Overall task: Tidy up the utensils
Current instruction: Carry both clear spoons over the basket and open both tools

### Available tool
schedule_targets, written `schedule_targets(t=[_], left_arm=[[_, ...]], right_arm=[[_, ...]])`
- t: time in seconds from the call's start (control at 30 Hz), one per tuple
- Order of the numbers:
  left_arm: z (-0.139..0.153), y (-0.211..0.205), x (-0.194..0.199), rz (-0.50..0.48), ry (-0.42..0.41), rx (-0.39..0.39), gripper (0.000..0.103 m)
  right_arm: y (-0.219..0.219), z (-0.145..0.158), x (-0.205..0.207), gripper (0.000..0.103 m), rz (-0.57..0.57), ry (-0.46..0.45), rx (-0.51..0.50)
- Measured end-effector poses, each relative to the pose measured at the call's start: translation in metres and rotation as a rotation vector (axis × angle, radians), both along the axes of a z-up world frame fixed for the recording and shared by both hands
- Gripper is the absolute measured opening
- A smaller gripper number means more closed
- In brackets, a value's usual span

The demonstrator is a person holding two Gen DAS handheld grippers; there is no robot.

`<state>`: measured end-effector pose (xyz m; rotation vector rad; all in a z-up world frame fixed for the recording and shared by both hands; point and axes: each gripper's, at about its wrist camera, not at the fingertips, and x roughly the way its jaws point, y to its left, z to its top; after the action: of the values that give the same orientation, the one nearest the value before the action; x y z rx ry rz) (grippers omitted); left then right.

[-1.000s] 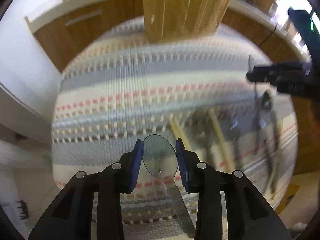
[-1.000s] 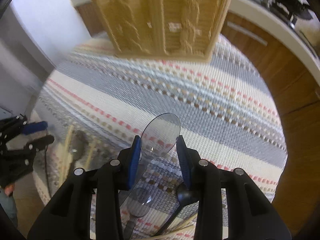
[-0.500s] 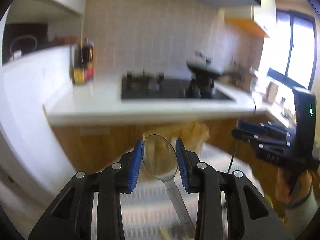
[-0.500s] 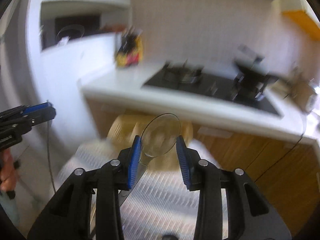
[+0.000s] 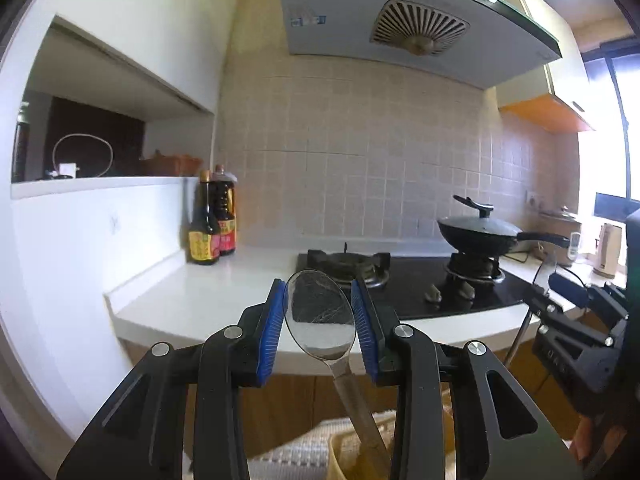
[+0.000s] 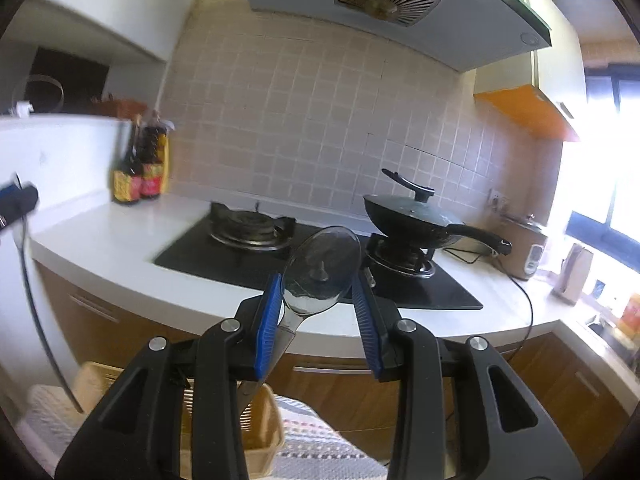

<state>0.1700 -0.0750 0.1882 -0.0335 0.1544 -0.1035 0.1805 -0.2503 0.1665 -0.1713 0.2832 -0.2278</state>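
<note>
Spoons, one in each gripper, are held up in the air in front of the kitchen desk. The left gripper (image 5: 320,320) has its jaws clenched on the bowl of a metal spoon (image 5: 320,314), handle slanting down toward the wicker basket (image 5: 348,456) below. Beyond it, two sauce bottles (image 5: 212,224) stand at the left end of the white countertop (image 5: 192,300), whose front edge runs just under the jaws. The right gripper (image 6: 318,312) grasps a second spoon (image 6: 324,268) by its bowl, tilted, handle dropping down-left over the basket (image 6: 260,432) on the striped cloth (image 6: 320,444). Ahead lie the gas hob (image 6: 256,236) and a lidded wok (image 6: 408,216); open air separates both grippers from the countertop.
</note>
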Motion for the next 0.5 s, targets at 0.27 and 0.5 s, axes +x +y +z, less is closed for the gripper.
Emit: schedule_targets(t=[0.27, 0.5], left_arm=[[-0.043, -0.009, 0.021, 0.034, 0.014, 0.036, 0.032], [-0.066, -0.01, 0.018, 0.021, 0.058, 0.034, 0.034]], right_arm=[[-0.003, -0.053, 0.035, 0.033, -0.006, 0.117, -0.009], [0.004, -0.071, 0.031, 0.034, 0.046, 0.171, 0.0]])
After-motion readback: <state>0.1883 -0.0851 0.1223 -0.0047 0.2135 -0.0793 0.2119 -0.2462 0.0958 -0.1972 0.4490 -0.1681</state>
